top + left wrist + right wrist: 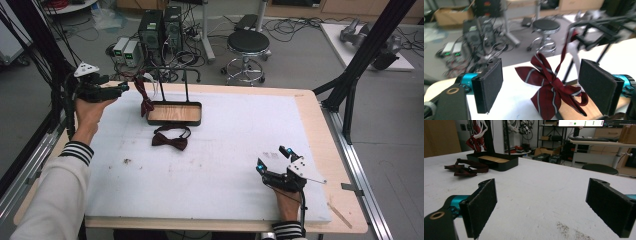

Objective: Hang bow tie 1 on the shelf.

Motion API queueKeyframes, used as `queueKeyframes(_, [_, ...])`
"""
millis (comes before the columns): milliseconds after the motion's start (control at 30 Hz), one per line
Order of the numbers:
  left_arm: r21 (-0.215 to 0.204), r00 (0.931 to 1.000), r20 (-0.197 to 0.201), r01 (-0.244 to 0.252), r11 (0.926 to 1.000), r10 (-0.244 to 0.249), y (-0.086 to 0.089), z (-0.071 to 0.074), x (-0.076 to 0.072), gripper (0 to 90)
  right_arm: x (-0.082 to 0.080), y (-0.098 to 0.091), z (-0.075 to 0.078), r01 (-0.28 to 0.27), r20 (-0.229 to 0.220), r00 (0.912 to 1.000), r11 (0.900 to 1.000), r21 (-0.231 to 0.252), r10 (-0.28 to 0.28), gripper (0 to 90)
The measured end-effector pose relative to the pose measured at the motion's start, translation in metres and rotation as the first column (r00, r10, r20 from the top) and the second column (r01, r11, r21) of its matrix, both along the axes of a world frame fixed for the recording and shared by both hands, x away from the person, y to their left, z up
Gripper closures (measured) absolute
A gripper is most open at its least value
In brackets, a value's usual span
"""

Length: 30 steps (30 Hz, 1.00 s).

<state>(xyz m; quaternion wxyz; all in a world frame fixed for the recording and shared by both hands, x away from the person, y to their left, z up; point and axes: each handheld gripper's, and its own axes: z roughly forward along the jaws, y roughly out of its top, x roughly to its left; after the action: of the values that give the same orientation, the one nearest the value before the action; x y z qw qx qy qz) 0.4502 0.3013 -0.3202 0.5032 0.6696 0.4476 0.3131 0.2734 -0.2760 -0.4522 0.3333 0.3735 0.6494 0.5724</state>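
A dark red striped bow tie (145,98) (551,87) hangs by its strap from the black rack (186,86) that stands in a wood-bottomed tray (176,114). My left gripper (121,89) (542,85) is raised at the table's far left and points at it. Its jaws are open, and the tie hangs in the gap without touching either pad (491,83). A second dark red bow tie (170,140) (465,168) lies flat on the white mat in front of the tray (496,161). Near the front right my right gripper (272,157) (541,205) rests open with nothing in it.
The white mat (220,150) covers most of the wooden table (320,130). Beyond the far edge stand a black stool (247,45) and computer towers (160,27) amid cables. Black frame posts (360,60) rise at the right.
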Motion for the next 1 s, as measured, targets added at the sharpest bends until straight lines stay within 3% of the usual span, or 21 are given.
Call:
queueKeyframes(167, [-0.019,0.9954,0.057,0.078,0.9968,-0.077,-0.001,0.003,-0.017,19.2,0.001,0.0,0.0,-0.002,0.003,1.0,1.0,0.001,0.002,9.2])
queueKeyframes(300, [-0.029,0.9895,0.077,0.125,0.9918,-0.122,-0.005,0.003,-0.028,19.0,0.0,0.0,0.0,-0.003,0.005,1.0,1.0,0.002,0.003,9.2])
queueKeyframes(400, [-0.028,0.9811,0.102,0.168,0.9853,-0.165,-0.01,0.002,-0.036,18.5,0.0,-0.001,0.0,-0.001,0.01,0.9999,1.0,0.007,0.001,9.2])
queueKeyframes(533, [-0.062,0.9669,0.131,0.229,0.9715,-0.219,-0.015,-0.001,-0.046,17.5,0.0,-0.001,0.0,0.002,0.011,0.9999,1.0,0.007,-0.002,9.2])
queueKeyframes(800, [-0.085,0.9527,0.163,0.273,0.9584,-0.257,-0.018,-0.007,-0.063,16.7,0.0,-0.001,0.0,0.004,0.01,0.9999,0.9999,0.012,-0.004,9.2])
queueKeyframes(867, [-0.103,0.9476,0.167,0.291,0.951,-0.272,-0.017,-0.011,-0.073,16.0,0.0,-0.001,0.0,0.005,0.012,0.9999,0.9999,0.009,-0.005,9.2])
queueKeyframes(1000, [-0.105,0.9427,0.184,0.301,0.948,-0.278,-0.016,-0.017,-0.089,15.9,0.0,-0.001,0.0,0.004,0.011,0.9999,0.9999,0.011,-0.004,9.2])
